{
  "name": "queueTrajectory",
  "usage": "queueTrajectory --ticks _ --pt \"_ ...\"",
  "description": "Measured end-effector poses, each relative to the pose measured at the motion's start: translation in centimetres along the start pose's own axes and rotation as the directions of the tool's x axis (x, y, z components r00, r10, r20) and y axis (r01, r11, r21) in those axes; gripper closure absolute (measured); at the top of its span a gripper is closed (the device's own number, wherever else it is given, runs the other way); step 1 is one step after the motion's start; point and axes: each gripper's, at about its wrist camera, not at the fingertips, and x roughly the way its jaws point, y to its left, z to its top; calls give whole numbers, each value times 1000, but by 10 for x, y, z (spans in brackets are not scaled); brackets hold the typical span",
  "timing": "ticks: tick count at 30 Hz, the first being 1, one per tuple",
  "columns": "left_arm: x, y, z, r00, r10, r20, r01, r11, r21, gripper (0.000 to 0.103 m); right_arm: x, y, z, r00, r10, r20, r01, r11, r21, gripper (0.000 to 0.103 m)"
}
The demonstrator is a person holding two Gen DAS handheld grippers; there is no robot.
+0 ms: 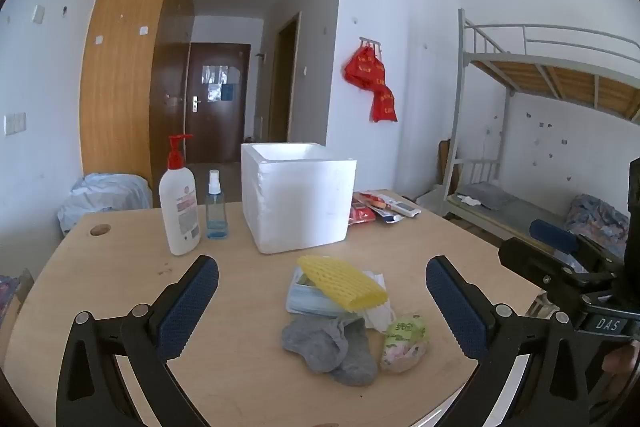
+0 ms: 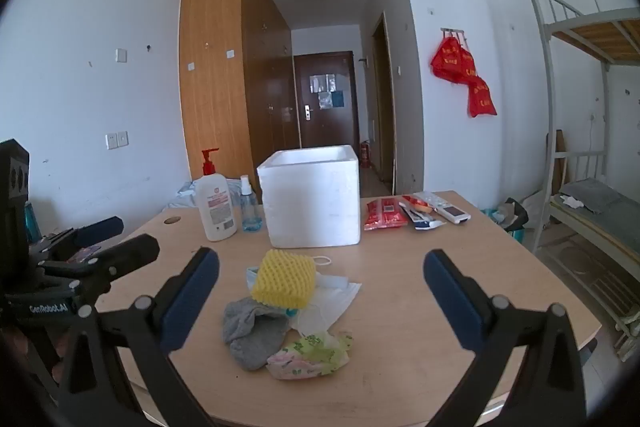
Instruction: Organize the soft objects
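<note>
With both sets of my fingers (image 1: 188, 307) spread wide and empty, I judge the yellow foam net (image 2: 285, 282) light and crushable; pinch its mid-body gently.

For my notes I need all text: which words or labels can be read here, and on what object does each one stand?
"DAS" on the right gripper body.
"GenRobot.AI" on the left gripper body.
Pump bottle label: too small to read.
Red hanging bags: yellow print, blurred.
Red packets and tissue pack: print unreadable.
</note>
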Motion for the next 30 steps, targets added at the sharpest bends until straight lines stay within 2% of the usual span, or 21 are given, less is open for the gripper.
queueTrajectory --ticks 1,12,14,17,30 --pt "1 1 0 1000 2 -23 -2 1000 -25 0 0 0 0 1000 2 5 -2 1000 2 0" --pt "3 9 1 1000 -5 -4 5 999 -42 0 1 0 0 1000 1 -6 -1 1000 2 0" --pt "6 13 2 1000 -9 -5 8 999 -40 0 0 -1 0 1000 2 -6 -2 1000 4 0" --pt "-1 -1 2 1000 0 10 0 1000 -13 0 -1 -1 0 1000 1 -5 -1 1000 4 0" --pt "-2 -1 2 1000 -25 -2 25 1000 -12 0 -3 -1 0 1000 0 -5 0 1000 5 0"
